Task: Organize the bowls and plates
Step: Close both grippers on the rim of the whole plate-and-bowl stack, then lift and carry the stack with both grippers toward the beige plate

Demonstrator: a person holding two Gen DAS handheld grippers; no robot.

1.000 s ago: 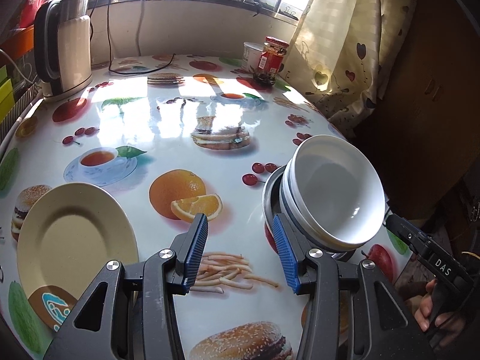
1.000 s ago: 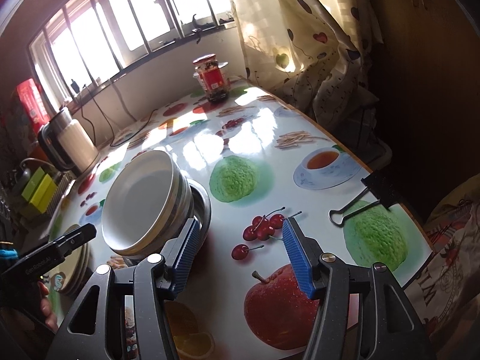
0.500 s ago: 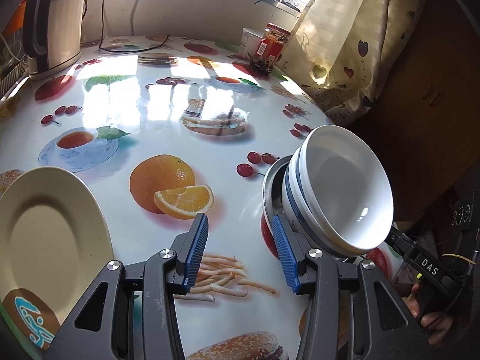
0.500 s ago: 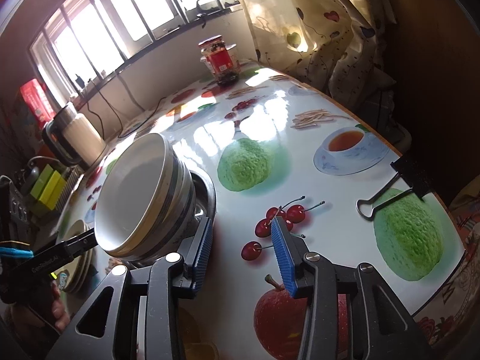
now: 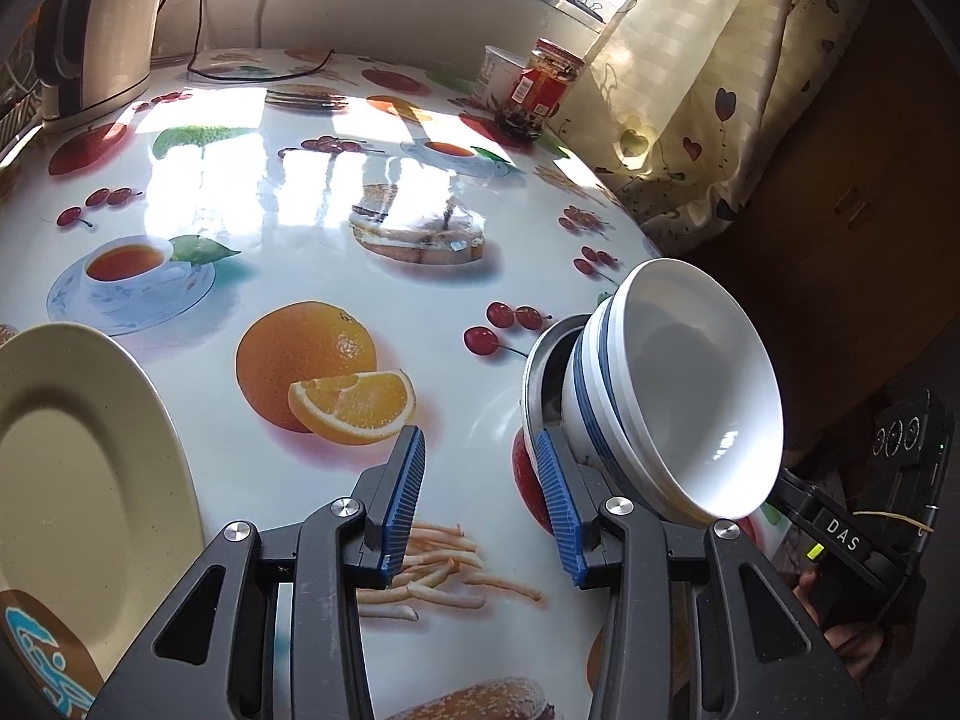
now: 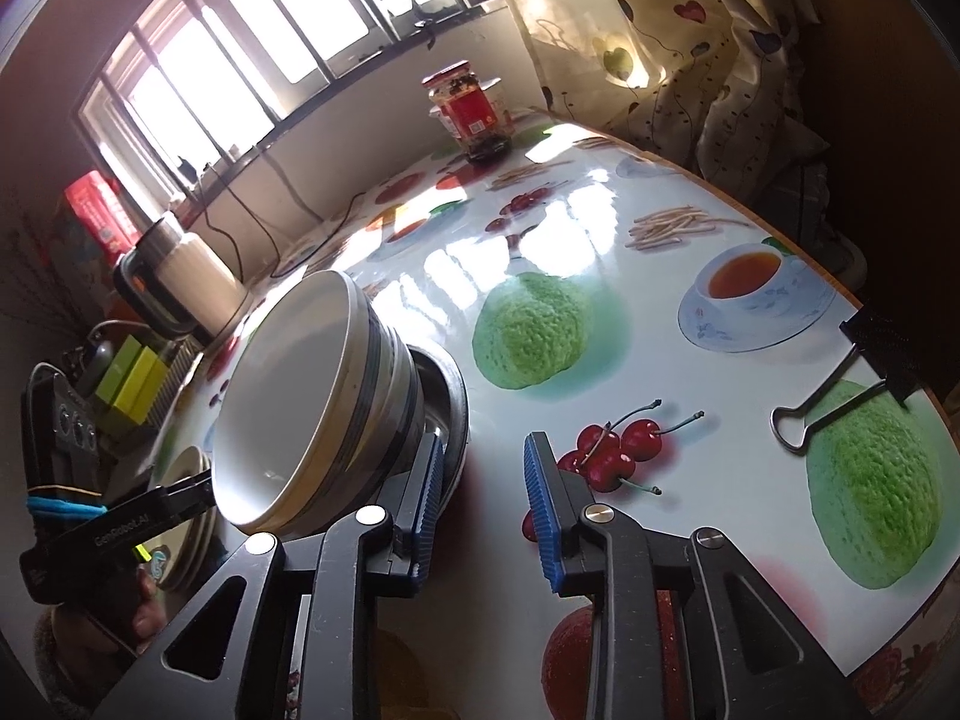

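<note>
A stack of white bowls with blue bands sits tilted in a steel bowl near the table's right edge; it also shows in the right wrist view, with the steel bowl under it. My left gripper is open, its right finger against the stack's left side. My right gripper is open, its left finger against the stack from the other side. Neither grips anything. A cream plate lies at the left.
A kettle stands at the back left with a cable. A red-labelled jar and a white tub are at the back. A black binder clip lies near the table's right edge. A curtain hangs beyond.
Both grippers have moved in on the bowl stack from opposite sides, and the right jaws have narrowed. The stack now leans more steeply.
</note>
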